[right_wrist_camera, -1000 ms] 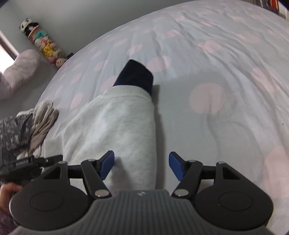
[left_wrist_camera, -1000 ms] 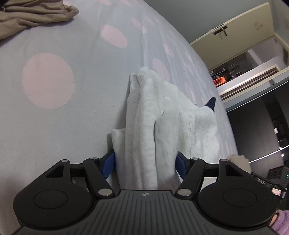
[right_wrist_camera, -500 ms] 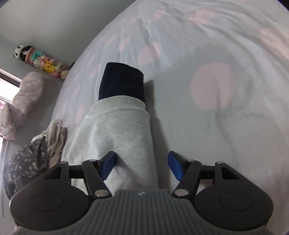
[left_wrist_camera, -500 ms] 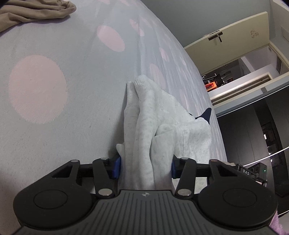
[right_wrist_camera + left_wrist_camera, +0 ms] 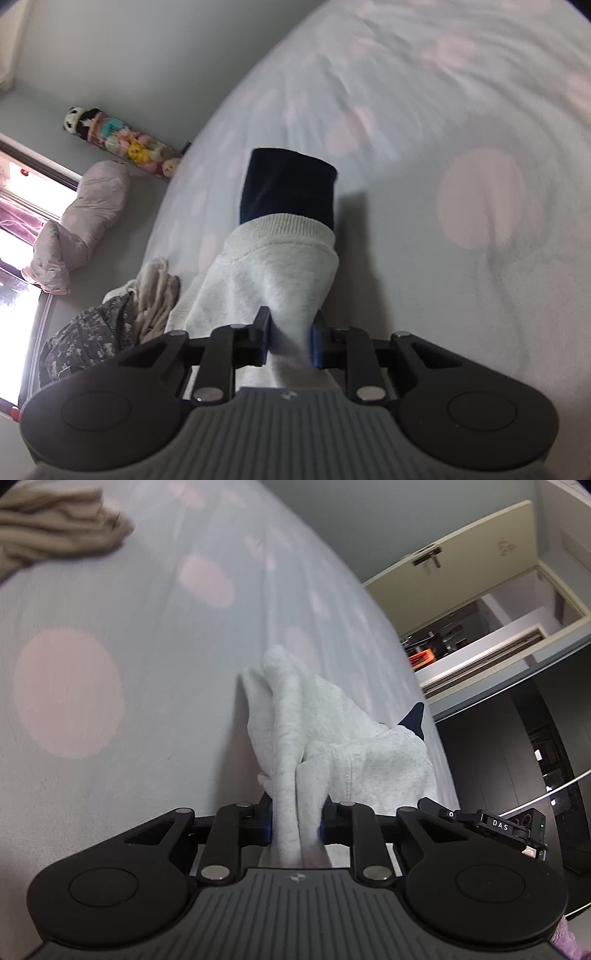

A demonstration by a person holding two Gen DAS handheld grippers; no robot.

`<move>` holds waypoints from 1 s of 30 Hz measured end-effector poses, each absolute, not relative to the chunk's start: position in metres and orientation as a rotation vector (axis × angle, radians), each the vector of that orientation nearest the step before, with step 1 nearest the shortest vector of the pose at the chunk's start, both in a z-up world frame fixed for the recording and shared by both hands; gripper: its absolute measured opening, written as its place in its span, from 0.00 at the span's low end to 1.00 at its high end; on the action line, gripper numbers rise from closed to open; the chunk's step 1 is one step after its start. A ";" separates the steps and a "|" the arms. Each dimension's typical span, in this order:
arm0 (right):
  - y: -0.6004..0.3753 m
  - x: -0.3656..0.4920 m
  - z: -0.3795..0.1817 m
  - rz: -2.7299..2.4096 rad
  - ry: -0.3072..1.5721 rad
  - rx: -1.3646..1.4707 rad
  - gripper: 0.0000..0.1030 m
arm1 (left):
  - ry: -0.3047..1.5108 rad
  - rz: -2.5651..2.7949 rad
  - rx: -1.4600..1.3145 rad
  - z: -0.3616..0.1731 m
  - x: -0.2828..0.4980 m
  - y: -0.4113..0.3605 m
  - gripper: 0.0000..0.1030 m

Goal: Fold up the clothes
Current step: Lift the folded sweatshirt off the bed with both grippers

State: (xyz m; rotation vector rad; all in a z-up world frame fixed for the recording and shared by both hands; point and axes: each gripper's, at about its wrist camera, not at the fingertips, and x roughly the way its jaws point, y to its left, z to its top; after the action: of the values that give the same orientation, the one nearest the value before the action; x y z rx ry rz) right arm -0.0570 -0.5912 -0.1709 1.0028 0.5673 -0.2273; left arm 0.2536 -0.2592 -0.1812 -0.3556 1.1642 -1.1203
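Sweatshirt (image 5: 295, 738) lies on dotted bedsheet (image 5: 110, 627)

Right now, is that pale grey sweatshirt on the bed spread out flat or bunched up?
Bunched up. The grey sweatshirt lies heaped in ridges on the bed sheet, and its fabric is gathered between the closing jaws of each gripper.

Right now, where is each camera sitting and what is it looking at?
Left wrist: sits on the left gripper, looks along its closing fingers, which pinch the grey sweatshirt, toward a door.
Right wrist: sits on the right gripper, fingers closing on the sweatshirt's sleeve with navy cuff.
Both show the sweatshirt and spotted bed.
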 end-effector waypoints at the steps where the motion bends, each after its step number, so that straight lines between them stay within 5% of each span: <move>1: -0.587 -0.060 -0.164 -0.225 0.550 0.990 0.22 | 1.141 -1.125 -0.346 -0.174 0.249 -0.258 0.16; 15: -0.566 -0.153 -0.054 -0.154 0.241 0.826 0.21 | 0.830 -1.253 -0.165 -0.031 0.155 -0.268 0.15; 30: -0.676 -0.396 0.071 -0.434 0.108 0.629 0.21 | 0.754 -1.668 0.022 0.072 -0.020 -0.484 0.15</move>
State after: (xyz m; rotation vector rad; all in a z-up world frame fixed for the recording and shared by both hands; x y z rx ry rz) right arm -0.3962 -0.6764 0.0711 0.6293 0.1085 -0.4344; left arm -0.0205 -0.4845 0.0719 0.0220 0.7537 -1.6677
